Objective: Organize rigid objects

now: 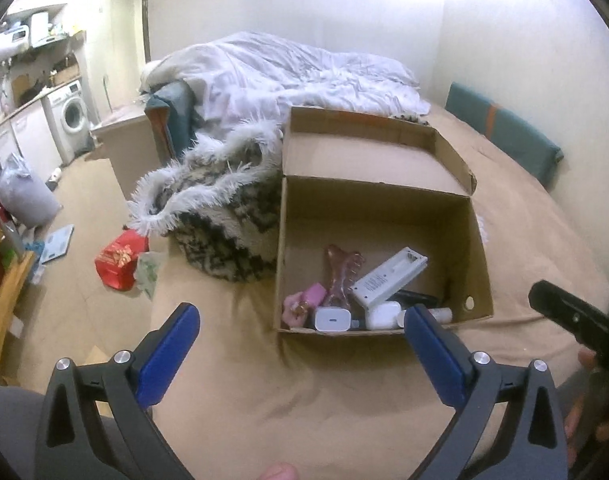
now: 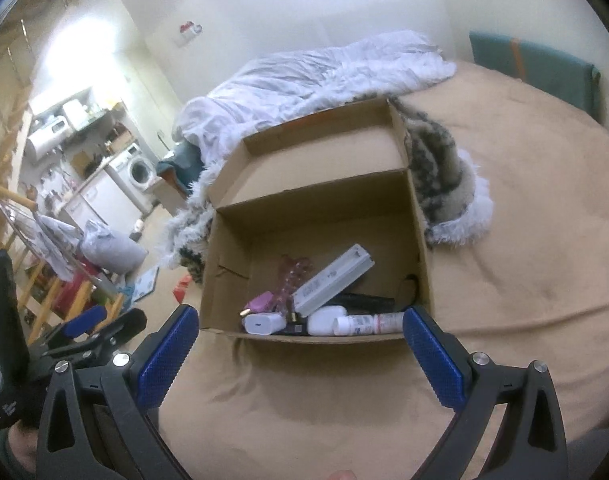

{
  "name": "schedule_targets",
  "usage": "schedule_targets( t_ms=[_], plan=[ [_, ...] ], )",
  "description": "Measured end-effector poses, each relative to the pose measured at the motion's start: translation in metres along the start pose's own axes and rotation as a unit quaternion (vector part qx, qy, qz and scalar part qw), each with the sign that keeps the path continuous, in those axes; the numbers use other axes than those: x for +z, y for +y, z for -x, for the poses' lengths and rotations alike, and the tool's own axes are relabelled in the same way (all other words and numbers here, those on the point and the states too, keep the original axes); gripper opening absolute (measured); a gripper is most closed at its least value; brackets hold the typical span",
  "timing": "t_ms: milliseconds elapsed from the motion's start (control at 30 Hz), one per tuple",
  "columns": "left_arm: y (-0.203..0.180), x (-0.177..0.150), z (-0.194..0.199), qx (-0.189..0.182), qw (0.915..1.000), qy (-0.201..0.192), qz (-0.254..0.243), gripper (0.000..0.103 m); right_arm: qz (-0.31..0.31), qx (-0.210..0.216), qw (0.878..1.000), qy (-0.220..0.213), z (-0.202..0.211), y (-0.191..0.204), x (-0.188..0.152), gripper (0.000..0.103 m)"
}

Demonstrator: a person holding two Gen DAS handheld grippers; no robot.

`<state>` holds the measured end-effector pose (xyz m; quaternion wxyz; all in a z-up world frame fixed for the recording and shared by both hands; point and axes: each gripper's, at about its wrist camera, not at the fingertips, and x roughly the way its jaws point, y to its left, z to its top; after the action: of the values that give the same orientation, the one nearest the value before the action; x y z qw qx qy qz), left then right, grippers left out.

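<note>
L gripper (image 1: 300,328) spread wide, nothing between the pads; R gripper (image 2: 300,330) likewise wide apart and empty. Both hover above the tan bedspread (image 1: 344,392), just short of the near wall of the cardboard box (image 1: 378,216), lid flap folded back. I see the task items already inside, bunched at the near end: long white rectangular device (image 1: 388,278) leaning over a dark item, pink hair claw (image 1: 340,276), white charger plug (image 1: 331,319), white earbud-type case (image 1: 382,316), small pink object (image 1: 304,300), and in the R view a white bottle (image 2: 368,324) lying on its side against the front wall. No loose rigid items visible on the bedspread in either view, so I judge collection mostly done and remaining work, if any, is tidying inside the box or closing the lid. Approach note: come in from above, not over the near wall, since the items sit tight to it. Take one piece at a time; white device is propped and prob. slides if nudged. Bottle may roll. Fur-trimmed blanket (image 1: 220,208) touches the box's side wall, keep clear.
</note>
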<state>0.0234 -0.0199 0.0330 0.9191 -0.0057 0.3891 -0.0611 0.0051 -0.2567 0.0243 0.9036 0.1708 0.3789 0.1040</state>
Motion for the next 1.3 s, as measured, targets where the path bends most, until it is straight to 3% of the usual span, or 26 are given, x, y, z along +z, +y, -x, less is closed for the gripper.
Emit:
schedule_targets(
  t_ms=[133,367,1300],
  plan=[
    [0.003,-0.005,-0.01,0.011,0.9999,0.004,0.011,0.102,0.001,-0.001,1.0,-0.011,-0.004,-0.002,-0.009,0.103],
    [0.001,-0.007,-0.018,0.024,0.9996,0.003,0.017,0.102,0.003,-0.04,0.999,-0.032,-0.014,-0.01,-0.009,0.103],
    [0.0,-0.011,-0.024,0.018,0.9995,0.014,0.019,0.102,0.02,-0.053,0.998,-0.005,-0.027,-0.006,-0.014,0.103]
  ],
)
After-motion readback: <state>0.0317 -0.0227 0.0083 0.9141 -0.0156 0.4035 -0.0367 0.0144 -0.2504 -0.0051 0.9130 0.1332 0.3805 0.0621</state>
